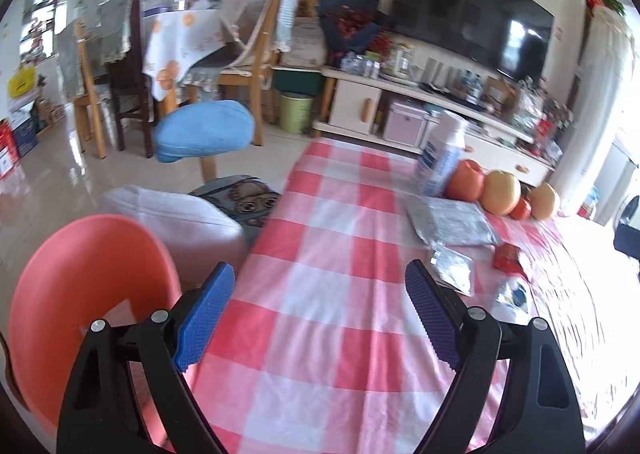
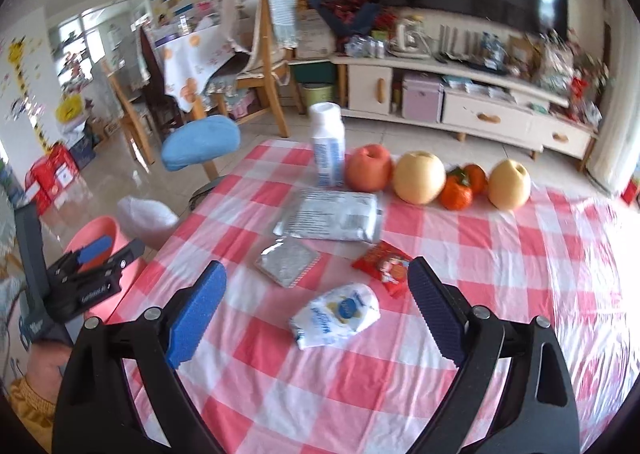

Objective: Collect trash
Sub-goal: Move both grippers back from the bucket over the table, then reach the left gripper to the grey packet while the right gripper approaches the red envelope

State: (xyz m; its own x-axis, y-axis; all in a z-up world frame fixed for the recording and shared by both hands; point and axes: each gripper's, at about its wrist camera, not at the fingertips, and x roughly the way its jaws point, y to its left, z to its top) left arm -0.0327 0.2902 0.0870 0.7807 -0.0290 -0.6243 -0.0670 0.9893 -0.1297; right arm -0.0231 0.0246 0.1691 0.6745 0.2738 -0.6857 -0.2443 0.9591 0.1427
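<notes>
Trash lies on a red-and-white checked tablecloth [image 2: 500, 254]: a large silver foil packet [image 2: 330, 215], a small silver packet [image 2: 287, 261], a red snack wrapper [image 2: 384, 264], a white-and-blue wrapper [image 2: 336, 314] and a white bottle [image 2: 328, 145]. My right gripper [image 2: 316, 274] is open above the white-and-blue wrapper, nothing between its fingers. My left gripper [image 1: 320, 274] is open and empty at the table's left edge, beside a pink bin [image 1: 80, 294]. In the right wrist view the left gripper [image 2: 108, 254] hangs over that pink bin [image 2: 96, 232].
An apple [image 2: 368, 167], two pears [image 2: 418, 177] and tangerines [image 2: 460, 183] line the table's far side. A blue stool [image 2: 200, 147], a white bag [image 2: 146, 215], dining chairs, a TV cabinet [image 2: 460, 93] and a green bin [image 1: 296, 111] stand on the floor beyond.
</notes>
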